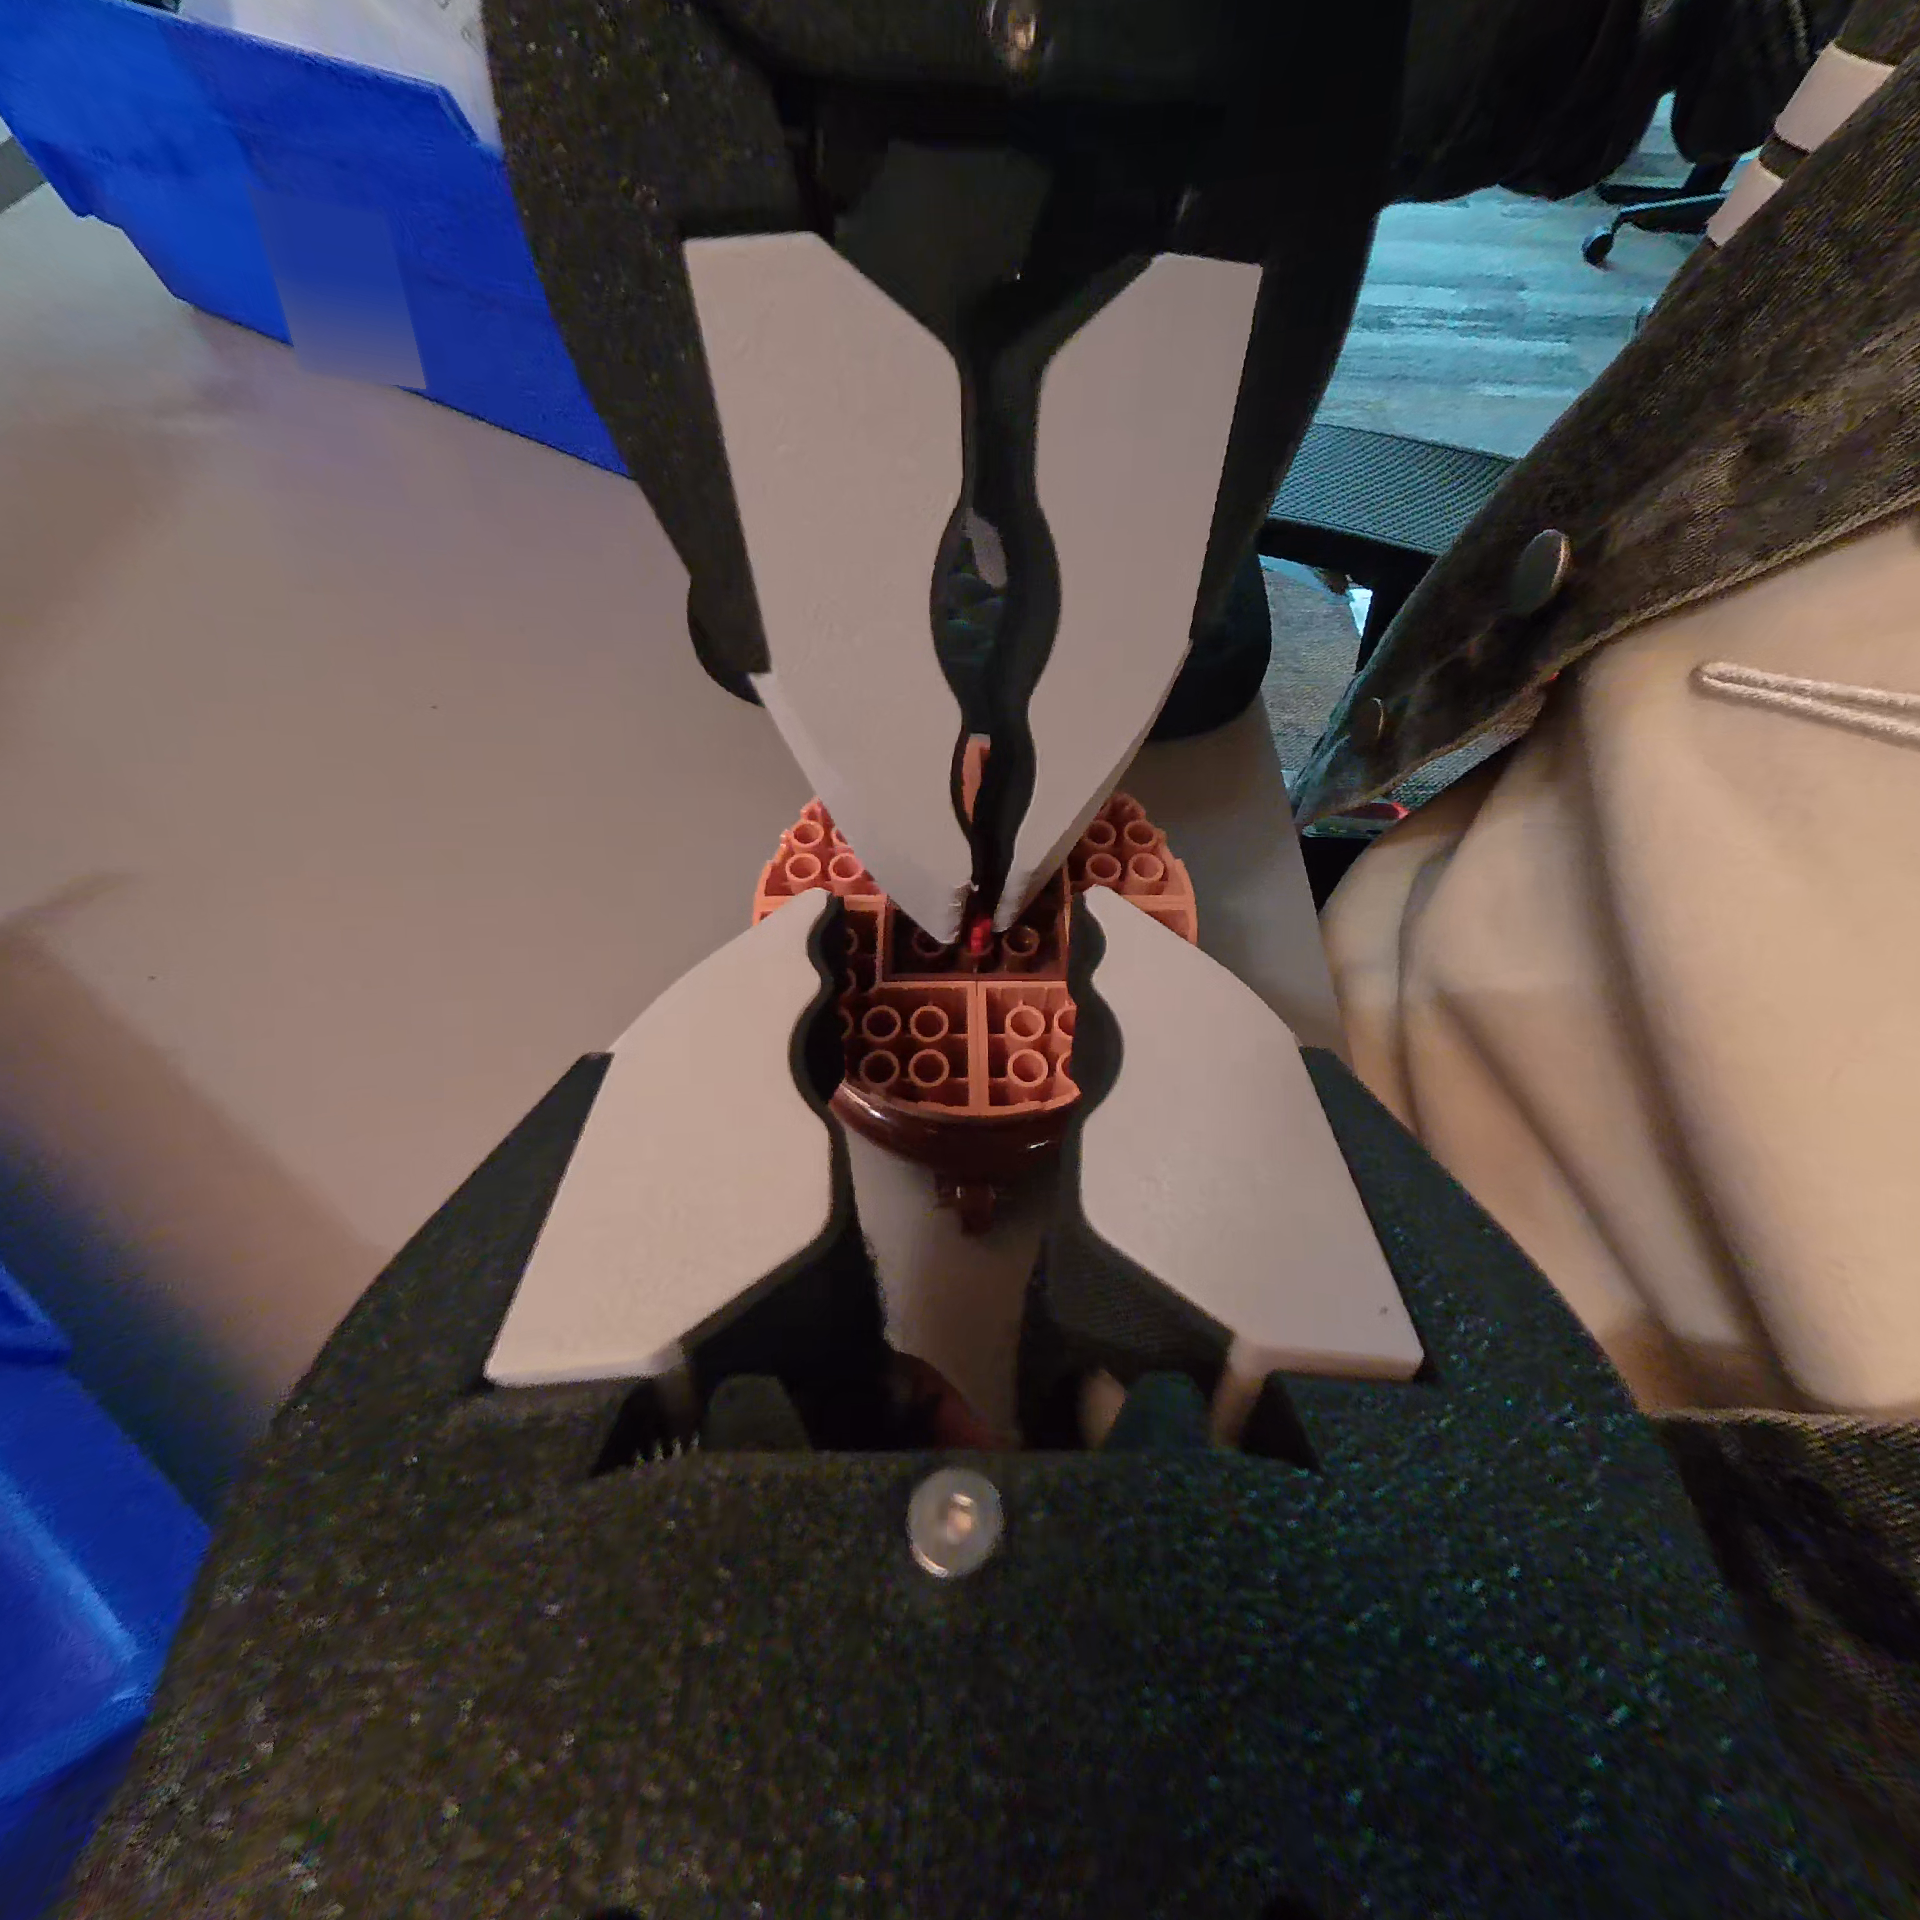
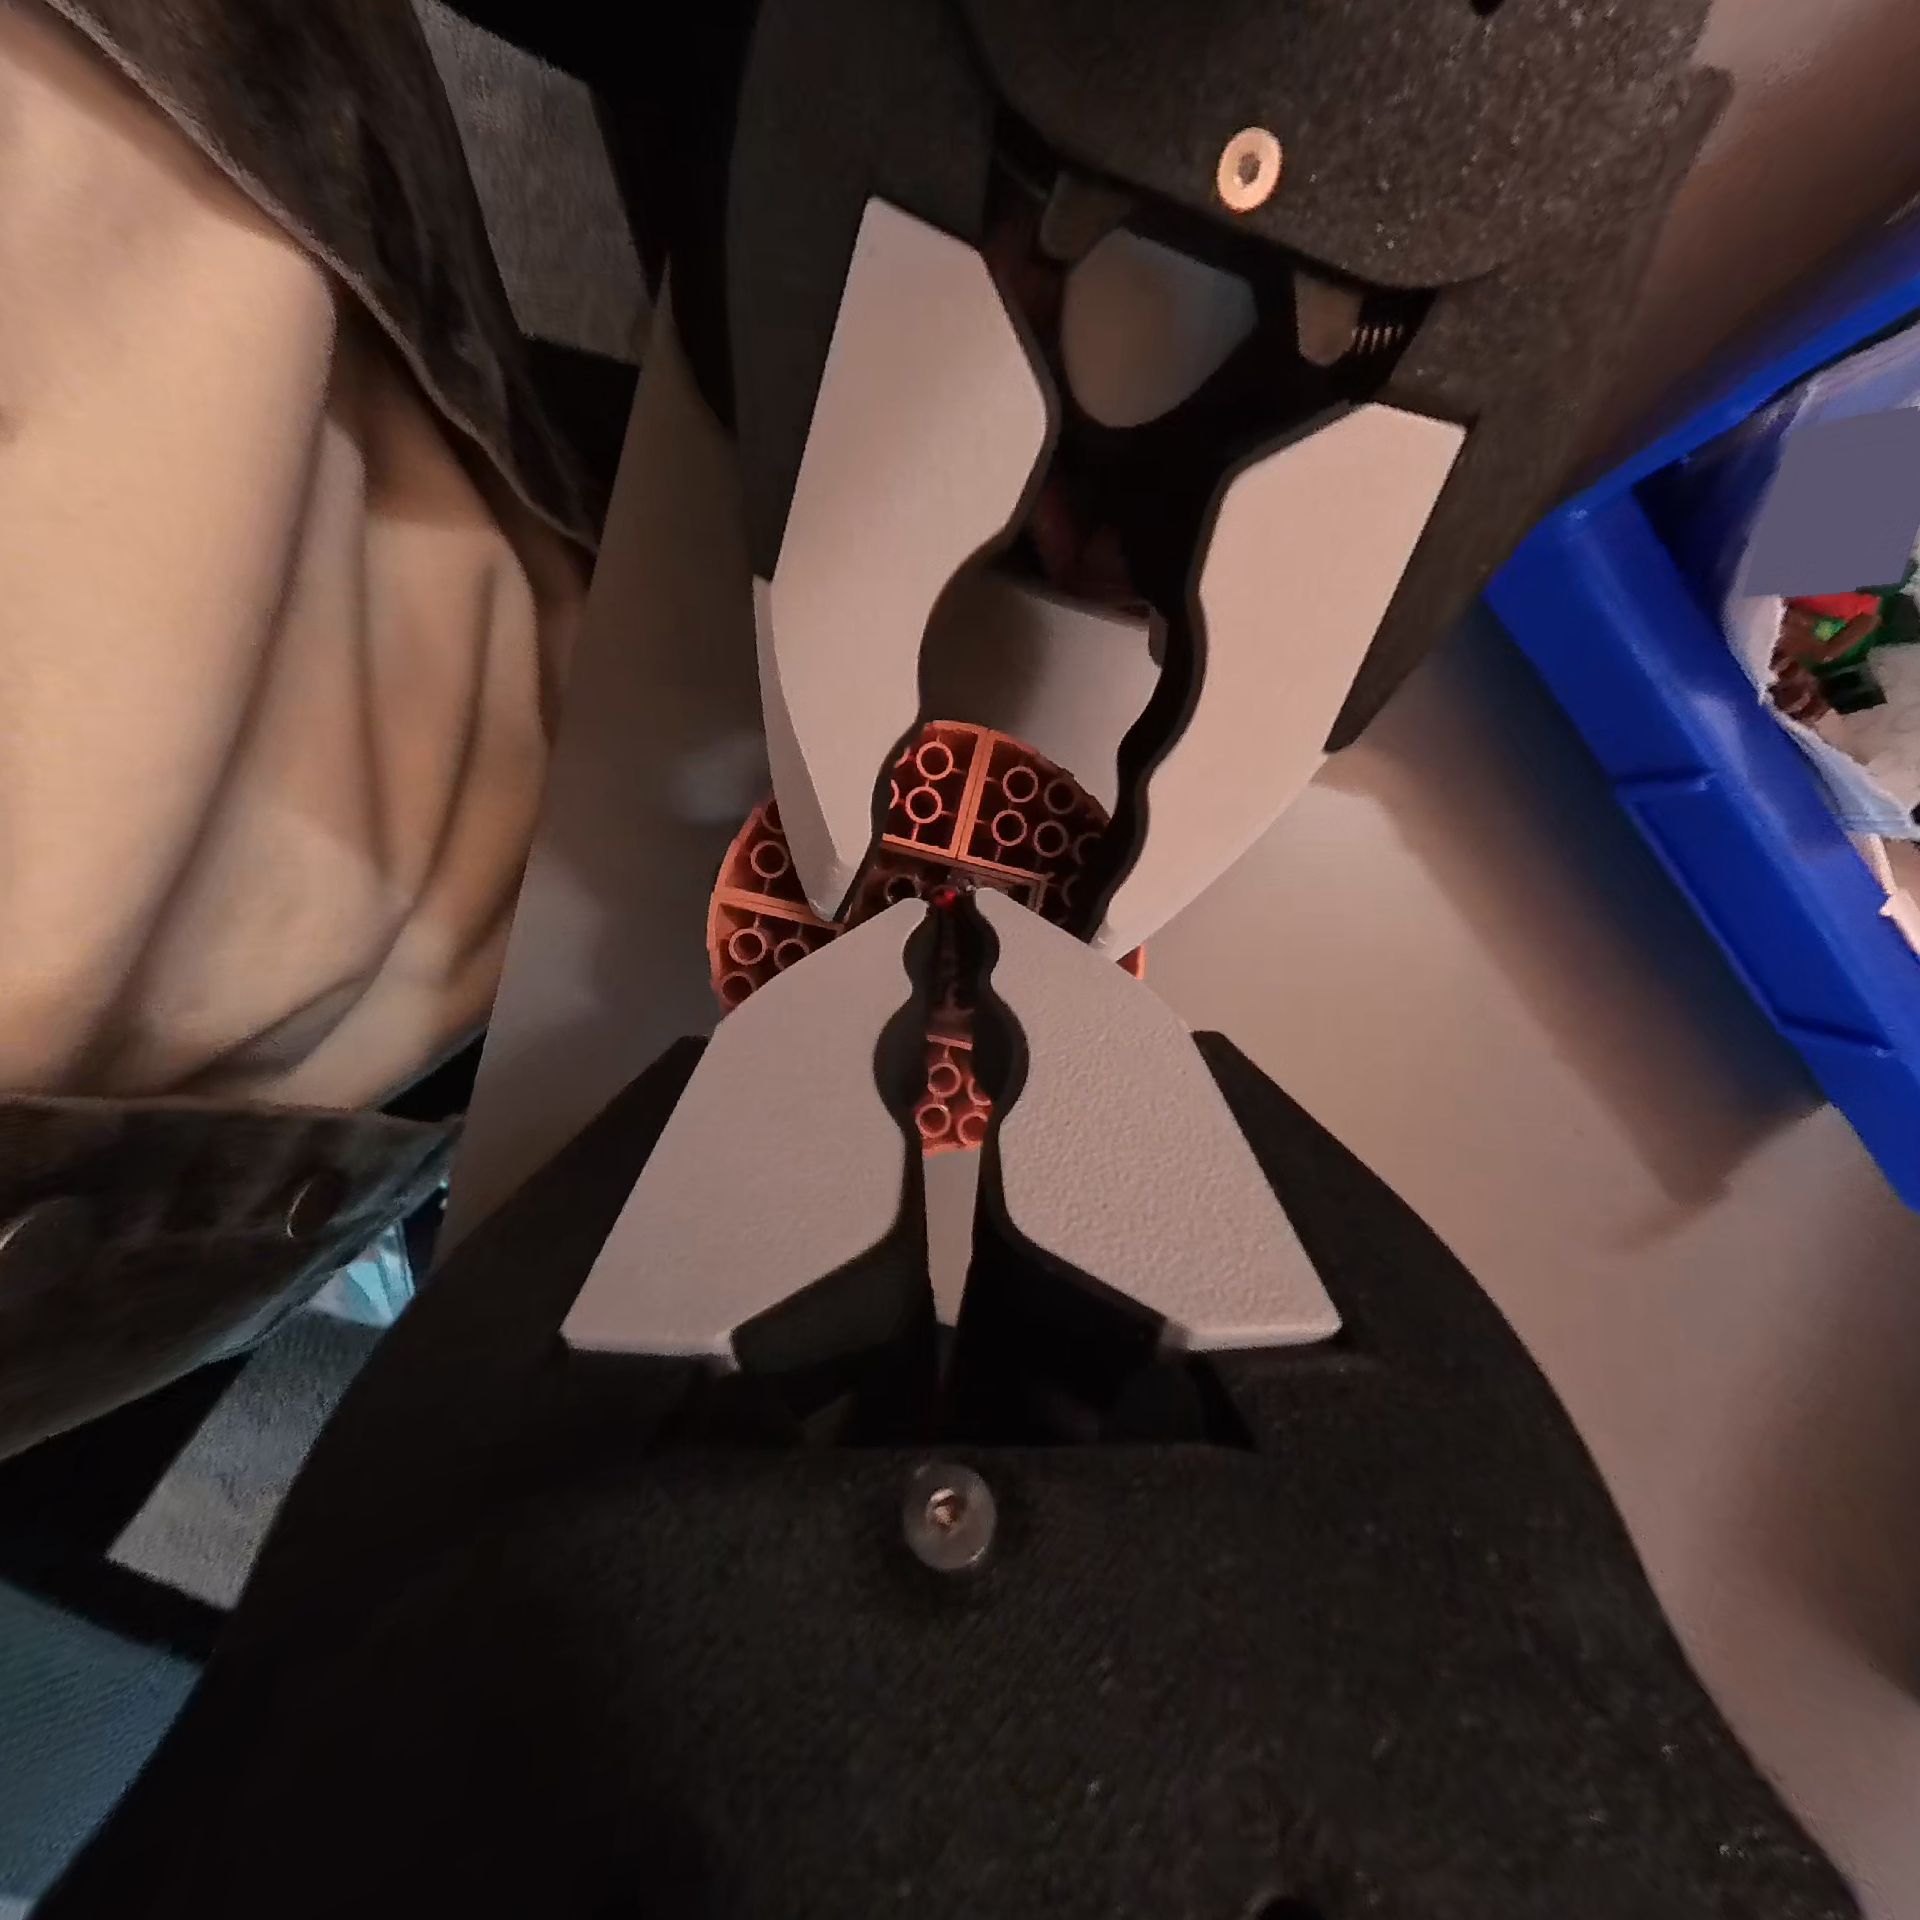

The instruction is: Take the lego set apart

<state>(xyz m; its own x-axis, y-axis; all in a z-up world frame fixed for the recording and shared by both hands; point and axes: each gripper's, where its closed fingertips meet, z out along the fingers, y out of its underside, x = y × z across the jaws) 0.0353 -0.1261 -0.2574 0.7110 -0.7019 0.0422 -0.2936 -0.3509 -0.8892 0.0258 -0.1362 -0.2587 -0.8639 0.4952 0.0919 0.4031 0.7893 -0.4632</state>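
The left hand-held gripper [image 1: 951, 997] squeezes the round orange lego set [image 1: 961, 1039] by its sides, holding it up over the counter [image 1: 364, 727], studs-hole side showing. The right hand-held gripper [image 2: 951, 914] comes from across, pinched nearly closed on a tiny red bit [image 2: 943, 902] in the middle (a blue bin [image 2: 1662, 665] sits at the counter's right edge).

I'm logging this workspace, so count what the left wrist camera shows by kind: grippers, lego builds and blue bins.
Grippers: 2, the left gripper and the right gripper, both closed on the build
Lego build: 1, salmon with a dark brown part
Blue bins: 2, one far left, one near left
Total: 5
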